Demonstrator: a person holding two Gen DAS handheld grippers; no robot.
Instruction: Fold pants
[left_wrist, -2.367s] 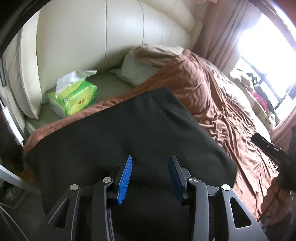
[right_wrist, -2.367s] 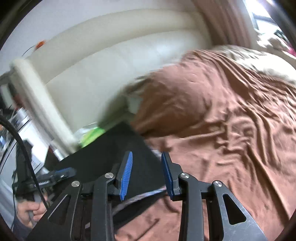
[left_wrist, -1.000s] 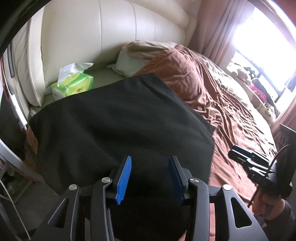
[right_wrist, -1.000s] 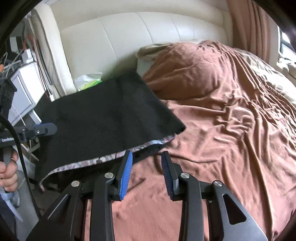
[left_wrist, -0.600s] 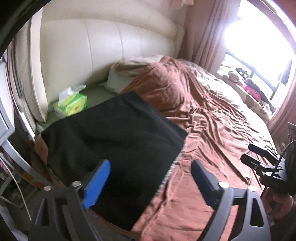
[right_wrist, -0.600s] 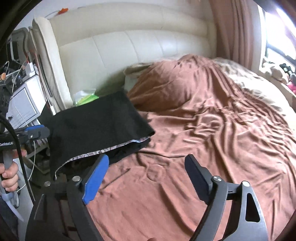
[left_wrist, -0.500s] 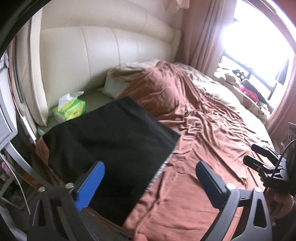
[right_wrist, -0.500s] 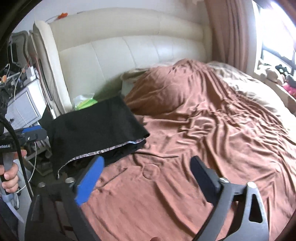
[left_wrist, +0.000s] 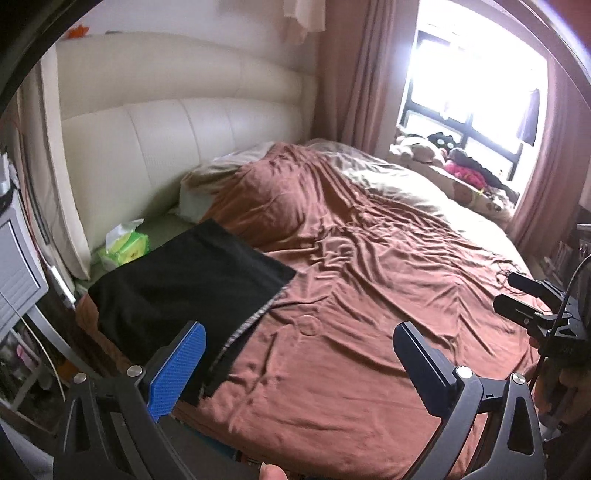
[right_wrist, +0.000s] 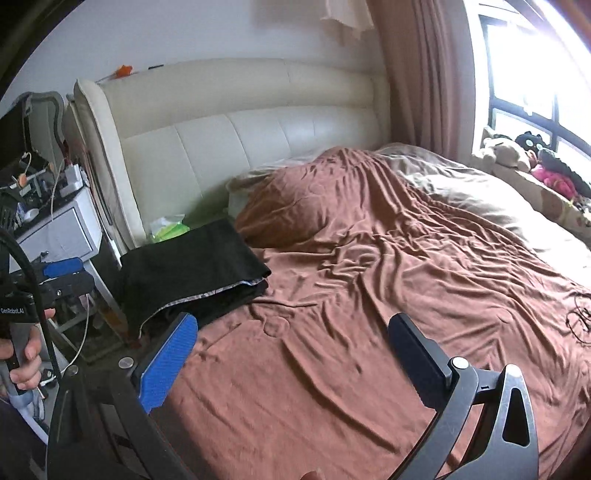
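The black pants (left_wrist: 184, 284) lie folded into a flat rectangle at the near left corner of the bed, a patterned lining edge showing along their right side. In the right wrist view the same pants (right_wrist: 192, 266) rest by the headboard corner. My left gripper (left_wrist: 299, 332) hangs wide open above and in front of the bed, nothing between its blue pads. My right gripper (right_wrist: 291, 325) is equally wide open and empty, well back from the pants. Each gripper also shows at the edge of the other's view, held by a hand.
A brown sheet (left_wrist: 369, 295) covers the bed, wrinkled. A green tissue pack (left_wrist: 125, 247) sits by the cream headboard (left_wrist: 184, 129). A white nightstand (right_wrist: 59, 229) with cables stands left of the bed. Soft toys (right_wrist: 528, 151) line the window sill.
Both grippers went from nearly closed over the pants to wide open, and both pulled back and up from the bed. The folded pants stayed in place on the corner.
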